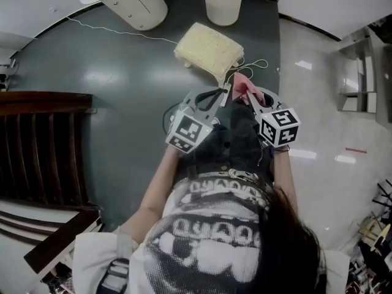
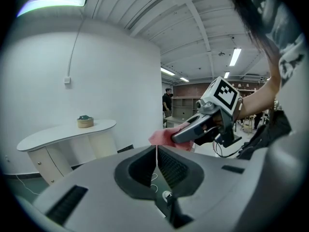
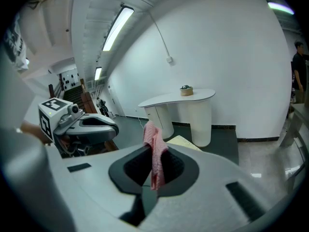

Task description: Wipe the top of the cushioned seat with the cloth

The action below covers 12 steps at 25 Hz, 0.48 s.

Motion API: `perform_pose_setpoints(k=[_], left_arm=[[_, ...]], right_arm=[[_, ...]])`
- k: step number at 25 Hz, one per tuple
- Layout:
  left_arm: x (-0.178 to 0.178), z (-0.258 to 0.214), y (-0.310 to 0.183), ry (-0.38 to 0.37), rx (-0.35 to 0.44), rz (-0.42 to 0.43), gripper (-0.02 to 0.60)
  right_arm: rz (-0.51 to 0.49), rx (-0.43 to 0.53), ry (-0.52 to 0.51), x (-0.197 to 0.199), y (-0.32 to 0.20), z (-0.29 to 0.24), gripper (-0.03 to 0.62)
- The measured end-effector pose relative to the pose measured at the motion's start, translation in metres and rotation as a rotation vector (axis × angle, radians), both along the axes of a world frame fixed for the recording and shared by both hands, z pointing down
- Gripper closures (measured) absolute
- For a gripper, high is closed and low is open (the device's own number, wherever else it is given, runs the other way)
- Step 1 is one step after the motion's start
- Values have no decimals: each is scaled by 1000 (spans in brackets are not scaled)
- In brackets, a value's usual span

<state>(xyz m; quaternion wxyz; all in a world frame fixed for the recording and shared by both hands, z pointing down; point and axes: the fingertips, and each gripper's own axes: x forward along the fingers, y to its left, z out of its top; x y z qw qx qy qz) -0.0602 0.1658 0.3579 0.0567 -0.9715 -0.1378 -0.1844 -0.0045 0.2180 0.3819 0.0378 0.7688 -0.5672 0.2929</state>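
cloth [image 3: 154,141]: pinched in right gripper [image 3: 153,166] — off the seat
left gripper [image 2: 156,154]: jaws together, empty
seat [image 1: 208,49]: 12 o'clock — wiping looks 0% done

The cloth [image 3: 152,138], pink and crumpled, stands pinched between the closed tongs of the right gripper [image 3: 154,164], held up in the air. The cushioned seat [image 1: 209,49], a pale yellow textured pad, sits on the dark floor [image 1: 116,72] just beyond it.
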Motion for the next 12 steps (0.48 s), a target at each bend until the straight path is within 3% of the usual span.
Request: perform_pose_setpoints(k=[12], left_arm=[[6,-1,0,14,-4,9,572]], right_arm=[[4,-4,10,4,0,2,584]])
